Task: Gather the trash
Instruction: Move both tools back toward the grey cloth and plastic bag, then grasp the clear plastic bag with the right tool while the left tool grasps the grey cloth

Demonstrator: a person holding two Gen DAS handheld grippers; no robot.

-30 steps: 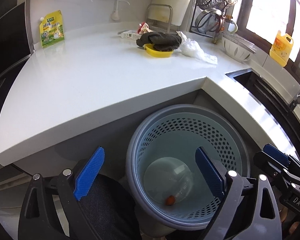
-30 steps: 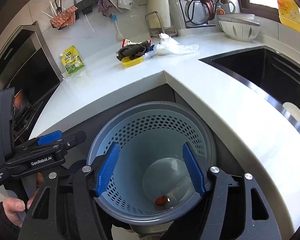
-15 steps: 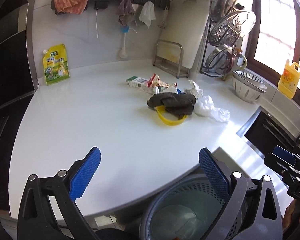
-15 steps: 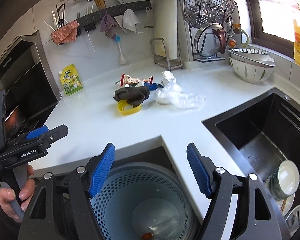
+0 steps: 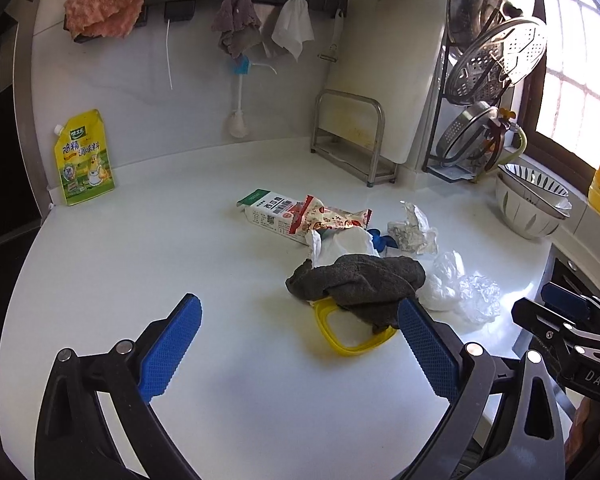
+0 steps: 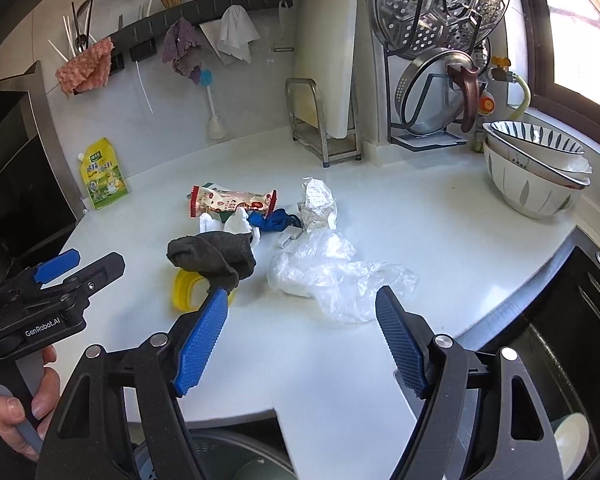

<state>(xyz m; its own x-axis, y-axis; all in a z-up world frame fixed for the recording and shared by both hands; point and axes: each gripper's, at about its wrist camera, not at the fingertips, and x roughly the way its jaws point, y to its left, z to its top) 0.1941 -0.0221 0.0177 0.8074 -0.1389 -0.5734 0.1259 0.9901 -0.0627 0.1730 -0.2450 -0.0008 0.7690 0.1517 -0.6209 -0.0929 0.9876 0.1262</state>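
Observation:
A pile of trash lies mid-counter: a dark grey cloth (image 5: 360,282) (image 6: 216,258) over a yellow lid (image 5: 354,334) (image 6: 186,286), a clear plastic bag (image 5: 460,290) (image 6: 336,276), a red snack wrapper (image 5: 328,218) (image 6: 232,200), a white carton (image 5: 266,210), crumpled paper (image 5: 412,228) (image 6: 318,204) and a blue scrap (image 6: 274,220). My left gripper (image 5: 298,348) is open and empty, just short of the lid. My right gripper (image 6: 300,340) is open and empty, just short of the plastic bag. The grey bin's rim (image 6: 220,450) shows below the counter edge.
A yellow sauce pouch (image 5: 84,158) leans on the back wall at left. A metal rack (image 5: 352,136) with a cutting board, a lid rack (image 6: 440,60) and stacked bowls (image 6: 536,172) stand at the back right. The sink (image 6: 560,360) lies at right with dishes in it.
Both grippers have risen from over the bin and moved forward over the counter toward the trash pile. Both stay open and empty.

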